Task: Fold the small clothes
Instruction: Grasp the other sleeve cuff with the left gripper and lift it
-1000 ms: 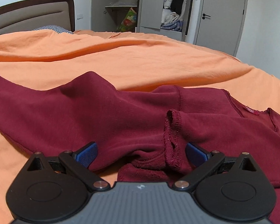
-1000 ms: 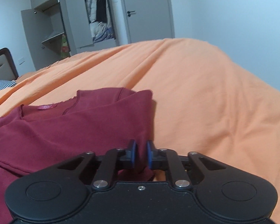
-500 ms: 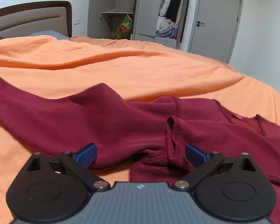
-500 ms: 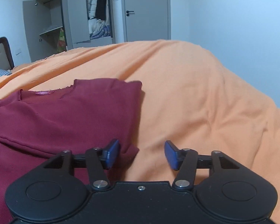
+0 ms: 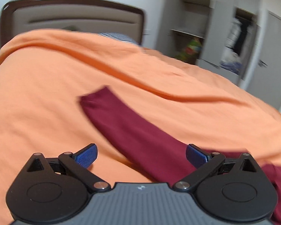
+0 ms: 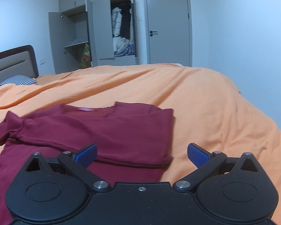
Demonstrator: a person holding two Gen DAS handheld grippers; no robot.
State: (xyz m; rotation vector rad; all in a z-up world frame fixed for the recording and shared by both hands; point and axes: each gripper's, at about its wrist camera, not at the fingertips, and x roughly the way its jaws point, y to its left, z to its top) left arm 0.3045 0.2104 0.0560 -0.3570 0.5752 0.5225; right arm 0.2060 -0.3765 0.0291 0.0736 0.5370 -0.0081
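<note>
Maroon shirt (image 6: 95,131) lies on the orange bedspread (image 6: 206,101), partly folded, ahead of the right gripper (image 6: 141,154), whose jaws stand spread wide with nothing between them but cloth and bedding below. The folded right edge of the shirt runs from just ahead of the gap between the jaws away toward the far shoulder corner; a folded-over layer ends in a hem that passes just beyond the left blue pad (image 6: 86,154), while the right pad hangs over bare bedspread just beside the shirt's edge. A pink neck label (image 6: 86,109) shows at the collar on the far side of the shirt, and a sleeve trails off to the left of the jaws. In the left wrist view, which is blurred, the left gripper (image 5: 141,155) also has its jaws spread apart and holds nothing; the long sleeve (image 5: 121,127) stretches from between the jaws, nearer the right pad, diagonally away to the upper left, its cuff end lying flat on the bedspread well ahead of the fingers. More maroon cloth shows behind the right finger's linkage. Beyond the bed stand a headboard (image 6: 11,63), a checked pillow (image 6: 17,80), an open grey wardrobe (image 6: 106,30) with clothes inside and a closed door (image 6: 168,24)
</note>
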